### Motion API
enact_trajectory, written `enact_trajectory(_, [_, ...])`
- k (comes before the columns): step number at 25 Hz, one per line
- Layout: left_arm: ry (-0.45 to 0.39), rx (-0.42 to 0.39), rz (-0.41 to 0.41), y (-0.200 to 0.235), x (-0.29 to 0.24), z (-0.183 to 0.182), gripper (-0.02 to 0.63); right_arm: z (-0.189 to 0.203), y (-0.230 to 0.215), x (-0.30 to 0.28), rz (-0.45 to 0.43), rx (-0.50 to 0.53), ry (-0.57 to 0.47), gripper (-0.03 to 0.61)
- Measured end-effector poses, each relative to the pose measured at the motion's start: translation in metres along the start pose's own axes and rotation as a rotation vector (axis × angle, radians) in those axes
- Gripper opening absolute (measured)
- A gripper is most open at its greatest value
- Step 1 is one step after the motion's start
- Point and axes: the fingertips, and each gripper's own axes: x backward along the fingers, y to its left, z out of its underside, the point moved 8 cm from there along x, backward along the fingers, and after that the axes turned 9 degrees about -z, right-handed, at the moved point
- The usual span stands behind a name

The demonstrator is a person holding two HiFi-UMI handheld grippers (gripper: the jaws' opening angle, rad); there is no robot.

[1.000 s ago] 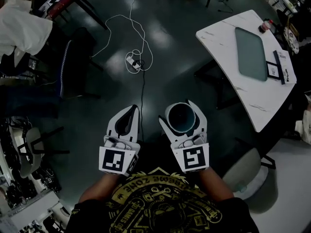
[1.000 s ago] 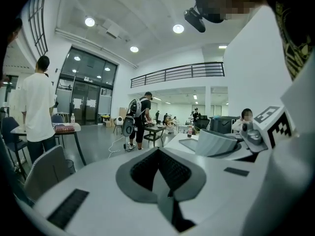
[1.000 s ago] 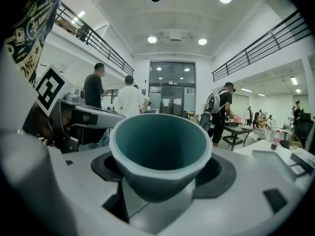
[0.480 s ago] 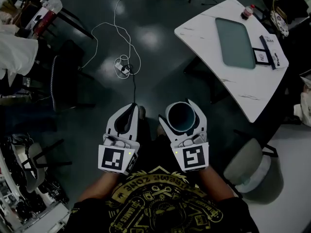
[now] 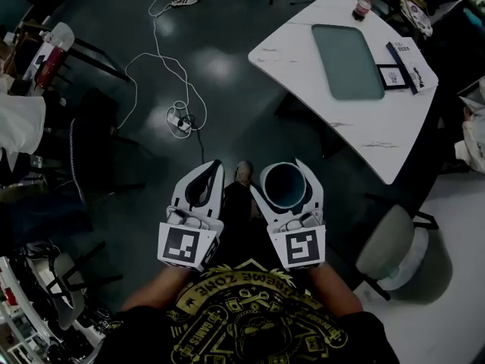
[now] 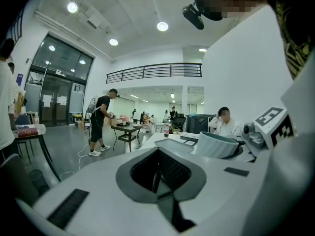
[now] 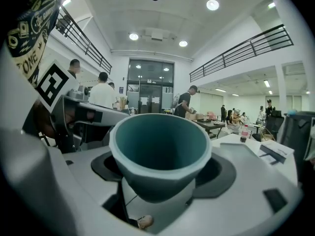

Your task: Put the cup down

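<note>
A teal cup (image 5: pixel 285 186) with a pale rim stands upright between the jaws of my right gripper (image 5: pixel 286 174), which is shut on it, above the dark floor. In the right gripper view the cup (image 7: pixel 160 149) fills the centre, mouth up and empty, with the gripper (image 7: pixel 162 173) clasped round its lower body. My left gripper (image 5: pixel 210 173) hangs beside it on the left, jaws shut with nothing between them. From the left gripper view the left gripper (image 6: pixel 160 178) has its tips together, and the cup (image 6: pixel 216 144) shows at the right.
A white marble-look table (image 5: pixel 318 89) stands ahead to the right, carrying a grey-green tray (image 5: pixel 347 61), a red-capped bottle (image 5: pixel 362 7) and booklets (image 5: pixel 405 58). A grey chair (image 5: pixel 390 243) sits at the right. A power strip with a white cable (image 5: pixel 180 120) lies on the floor ahead.
The view has shifted: the table, cable and power strip have slid leftward and nearer. Both grippers keep their pose, the cup still held in the right one.
</note>
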Motion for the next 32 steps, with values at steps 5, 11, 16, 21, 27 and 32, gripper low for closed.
enact_trajectory(5, [0.019, 0.01, 0.062, 0.004, -0.036, 0.002, -0.008, 0.005, -0.017, -0.014, 0.045, -0.028, 0.028, 0.382])
enact_trajectory(11, [0.046, 0.019, 0.149, 0.01, -0.081, 0.004, -0.008, 0.005, -0.04, -0.028, 0.127, -0.059, 0.065, 0.382])
enact_trajectory(16, [0.062, 0.016, 0.188, 0.022, -0.121, -0.002, -0.008, -0.004, -0.067, -0.048, 0.2, -0.093, 0.066, 0.382])
enact_trajectory(21, [0.056, 0.018, 0.231, 0.033, -0.154, -0.014, -0.008, -0.016, -0.089, -0.067, 0.255, -0.108, 0.062, 0.382])
enact_trajectory(27, [0.051, 0.016, 0.278, 0.05, -0.186, -0.026, -0.008, -0.029, -0.104, -0.09, 0.312, -0.124, 0.071, 0.382])
enact_trajectory(32, [0.026, 0.023, 0.326, 0.061, -0.203, -0.038, -0.008, -0.042, -0.111, -0.102, 0.36, -0.129, 0.067, 0.382])
